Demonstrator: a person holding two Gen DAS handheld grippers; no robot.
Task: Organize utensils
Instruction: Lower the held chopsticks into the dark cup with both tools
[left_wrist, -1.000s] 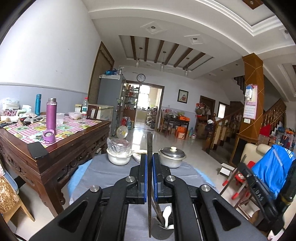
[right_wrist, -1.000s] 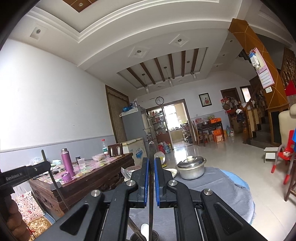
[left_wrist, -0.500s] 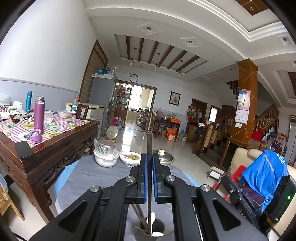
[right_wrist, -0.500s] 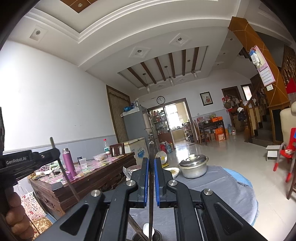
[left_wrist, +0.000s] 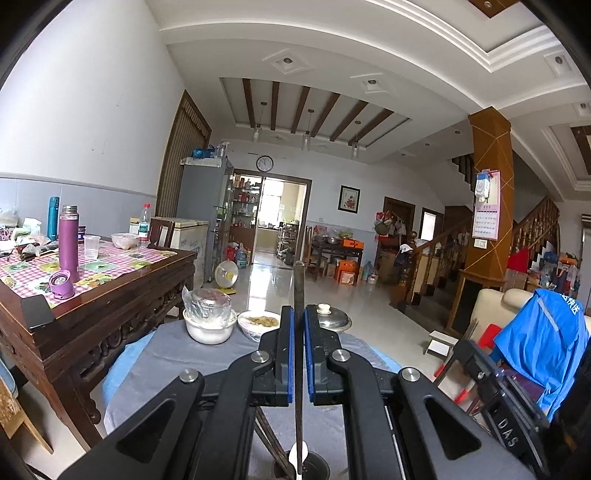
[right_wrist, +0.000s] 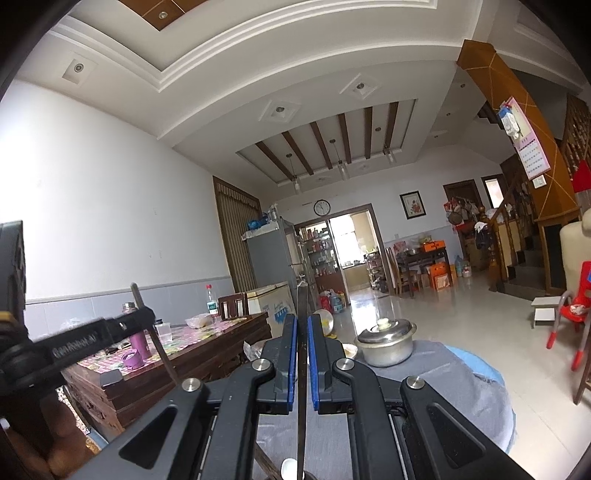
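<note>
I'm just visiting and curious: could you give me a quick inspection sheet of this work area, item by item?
Surface: round table under grey cloth.
Job's things: one chopstick upright in each hand-held gripper; holder below with a white spoon and more chopsticks.
Clutter: lidded pot, covered bowl, food dish.
Grippers: left hand-held gripper and right hand-held gripper both shut on a chopstick.
Cables: nothing seen.
Surroundings: wooden side table with purple flask, fridge, staircase.
</note>
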